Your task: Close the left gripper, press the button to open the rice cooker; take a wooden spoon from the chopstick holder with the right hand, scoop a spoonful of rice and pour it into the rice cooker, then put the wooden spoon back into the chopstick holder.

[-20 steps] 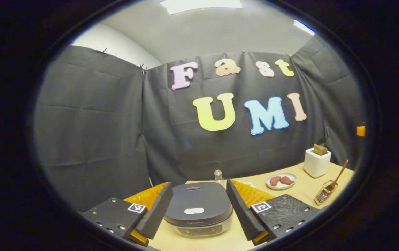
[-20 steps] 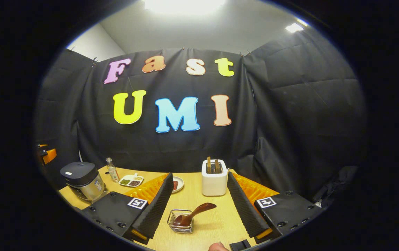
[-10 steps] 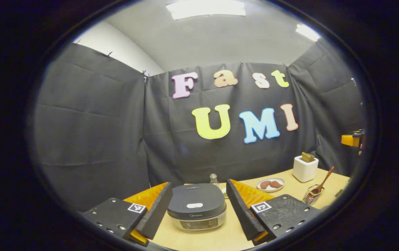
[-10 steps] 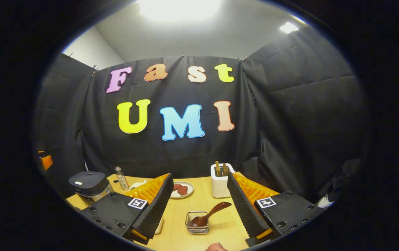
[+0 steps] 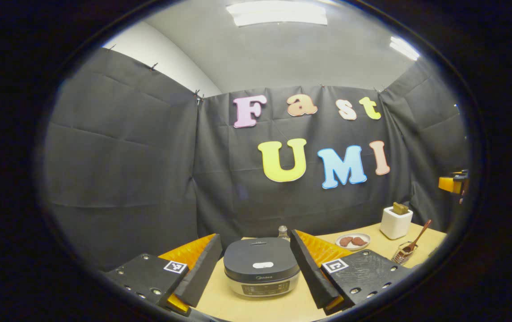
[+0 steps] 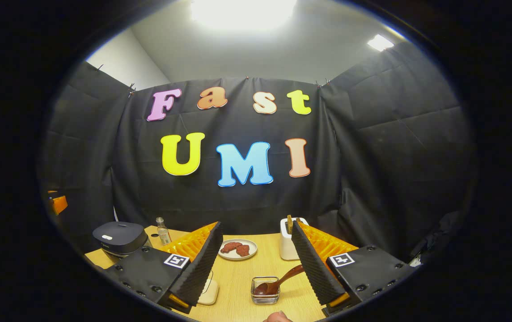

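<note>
Rice cooker (image 5: pixel 261 265): on the tabletop (image 5: pixel 220 299), lid down, framed between the fingers in the left gripper view; at far left of the tabletop in the right gripper view.
Lid button (image 5: pixel 263 265): pale oval on the dark lid, untouched.
Left tongs (image 5: pixel 256 264): released, jaws wide apart, clear of the cooker, grasping nothing.
Right tongs (image 6: pixel 256 264): released, jaws wide apart, empty, above the near edge of the tabletop.
Wooden spoon (image 6: pixel 277 282): bowl down inside the chopstick holder (image 6: pixel 265 290), handle leaning up toward the right finger (image 6: pixel 311 264) and passing behind it in the right gripper view; whether touching, cannot tell.
Chopstick holder, position: small wire basket near the front edge, between the right tongs' fingers; far right of the tabletop in the left gripper view.
Plate (image 6: pixel 237 248): white, two reddish-brown pieces on it, behind the holder.
Toaster (image 6: pixel 288 239): white, slices standing in the slots, just beside the plate, partly hidden by the right finger.
Bottle (image 6: pixel 162 230): small, clear, upright, just beside the cooker toward the wall.
Fingertip (image 6: pixel 277 317): at the bottom edge of the right gripper view.
</note>
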Demonstrator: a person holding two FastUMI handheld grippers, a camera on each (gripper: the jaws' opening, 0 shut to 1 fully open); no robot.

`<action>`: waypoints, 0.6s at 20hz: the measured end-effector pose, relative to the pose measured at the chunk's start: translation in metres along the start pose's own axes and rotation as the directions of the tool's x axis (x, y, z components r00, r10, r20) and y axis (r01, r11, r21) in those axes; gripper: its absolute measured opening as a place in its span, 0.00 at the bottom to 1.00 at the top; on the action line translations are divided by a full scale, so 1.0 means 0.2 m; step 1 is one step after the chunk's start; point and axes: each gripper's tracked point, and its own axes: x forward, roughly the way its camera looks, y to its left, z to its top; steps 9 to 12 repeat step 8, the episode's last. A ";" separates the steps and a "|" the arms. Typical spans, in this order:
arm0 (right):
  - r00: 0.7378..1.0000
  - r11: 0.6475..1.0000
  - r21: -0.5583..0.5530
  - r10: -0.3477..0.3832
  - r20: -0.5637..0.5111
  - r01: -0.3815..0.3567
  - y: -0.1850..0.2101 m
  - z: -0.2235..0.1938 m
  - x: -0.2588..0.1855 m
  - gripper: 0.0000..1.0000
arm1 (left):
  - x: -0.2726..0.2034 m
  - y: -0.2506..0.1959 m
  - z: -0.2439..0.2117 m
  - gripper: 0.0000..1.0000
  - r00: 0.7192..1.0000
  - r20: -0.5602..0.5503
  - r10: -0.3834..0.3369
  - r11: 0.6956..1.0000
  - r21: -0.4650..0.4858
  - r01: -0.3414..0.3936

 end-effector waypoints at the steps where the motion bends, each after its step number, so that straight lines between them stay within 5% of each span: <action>1: 1.000 1.000 0.002 -0.002 -0.004 0.002 0.00 -0.01 0.00 0.98 | 0.01 -0.01 0.00 0.92 1.000 0.000 -0.002 1.000 -0.002 0.002; 12: 1.000 1.000 -0.009 0.004 0.008 -0.004 0.01 0.03 0.05 0.92 | 0.04 -0.08 0.04 0.94 1.000 0.015 -0.015 1.000 0.001 0.015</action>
